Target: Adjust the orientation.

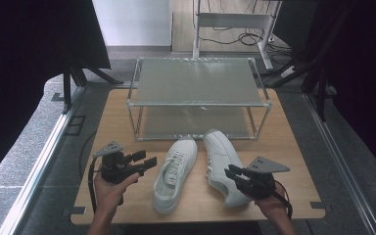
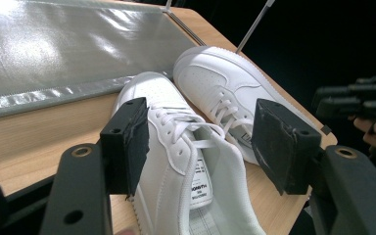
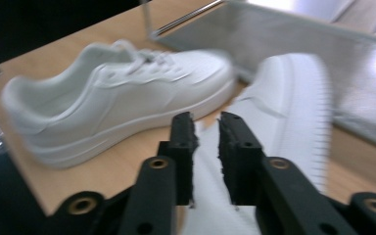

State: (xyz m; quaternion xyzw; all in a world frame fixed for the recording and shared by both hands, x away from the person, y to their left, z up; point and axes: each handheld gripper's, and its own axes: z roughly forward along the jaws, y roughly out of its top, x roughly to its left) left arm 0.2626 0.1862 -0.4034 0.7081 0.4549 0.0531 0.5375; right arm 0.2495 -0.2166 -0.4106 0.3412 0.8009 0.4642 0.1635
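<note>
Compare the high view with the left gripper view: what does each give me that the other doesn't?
High view alone: the whole two-tier rack, both hands, and the right gripper at the right shoe, its jaws nearly closed.

Left gripper view alone: the left gripper with jaws wide open, framing the left shoe's laces and tongue label.

Shared: both white shoes side by side on the wooden table, toes toward the rack.

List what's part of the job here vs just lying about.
In the job: left shoe, right shoe, left gripper, right gripper, two-tier rack.
Lying about: cables on the floor, white stand behind the table.
</note>
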